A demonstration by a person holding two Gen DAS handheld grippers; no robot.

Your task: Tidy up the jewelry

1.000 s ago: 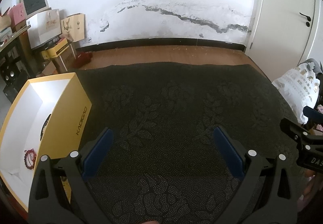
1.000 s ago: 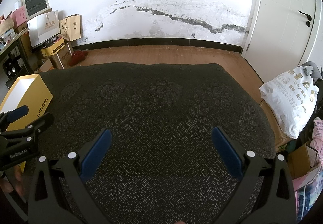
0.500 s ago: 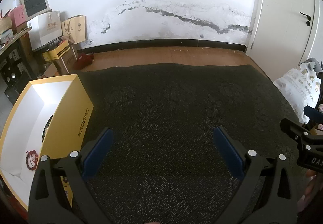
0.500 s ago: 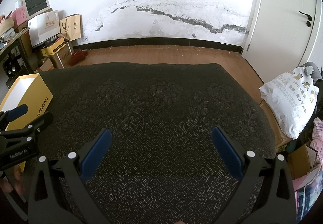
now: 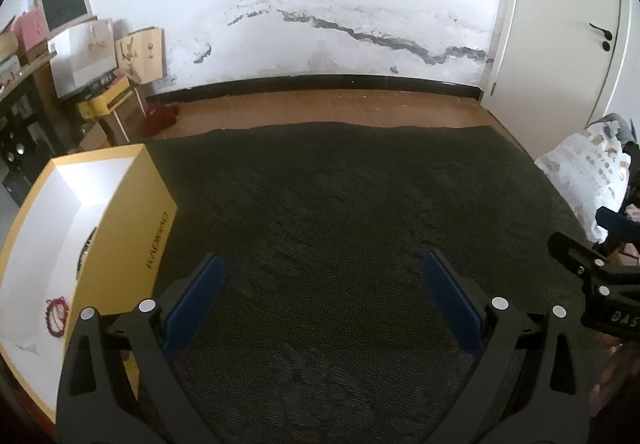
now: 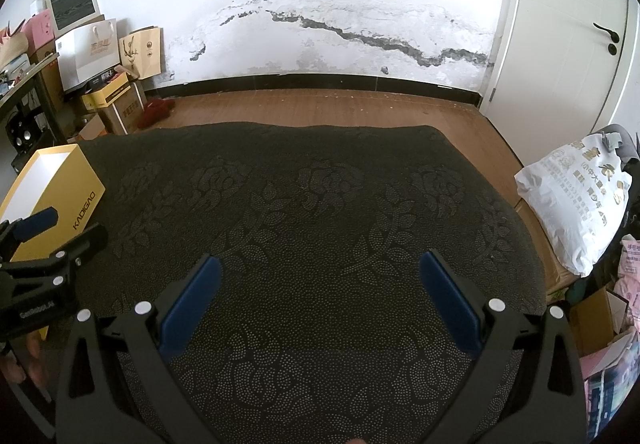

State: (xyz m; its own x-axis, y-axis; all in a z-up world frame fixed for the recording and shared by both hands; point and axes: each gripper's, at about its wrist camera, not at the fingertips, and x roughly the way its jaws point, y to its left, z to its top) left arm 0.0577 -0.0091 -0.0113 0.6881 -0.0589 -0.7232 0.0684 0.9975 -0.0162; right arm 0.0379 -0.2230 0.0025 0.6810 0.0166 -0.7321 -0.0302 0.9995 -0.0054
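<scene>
Yellow cardboard forms the outside of the open box (image 5: 124,240), which stands on the left edge of the dark flower-patterned cloth (image 5: 340,212) and serves as the landmark; its inside is white. Within the box, at its near end, lies a red bead bracelet (image 5: 56,318), resting on the white floor; farther along the box's right inner wall a dark round item is partly visible, too hidden to identify. Behind the box, against the stained white wall, stand stacked cartons and paper bags (image 6: 100,56). Right of the box, the left gripper (image 5: 320,284) hovers over bare cloth, its blue-padded fingers (image 5: 192,304) spread wide with nothing between them; the left finger sits just beside the box's printed side. The left-wrist view is blurred, so the cloth pattern there is indistinct. Farther right of the box, near the middle of the cloth, the right gripper (image 6: 320,284) is likewise spread wide and empty above the cloth, its blue pads (image 6: 448,300) apart from any object. In the right-wrist view the box (image 6: 68,200) appears at far left, partly behind the left gripper's body. Well right of the box, beyond the cloth's edge, rests a white printed plastic bag (image 6: 576,204), with a white door (image 6: 560,24) behind it.
</scene>
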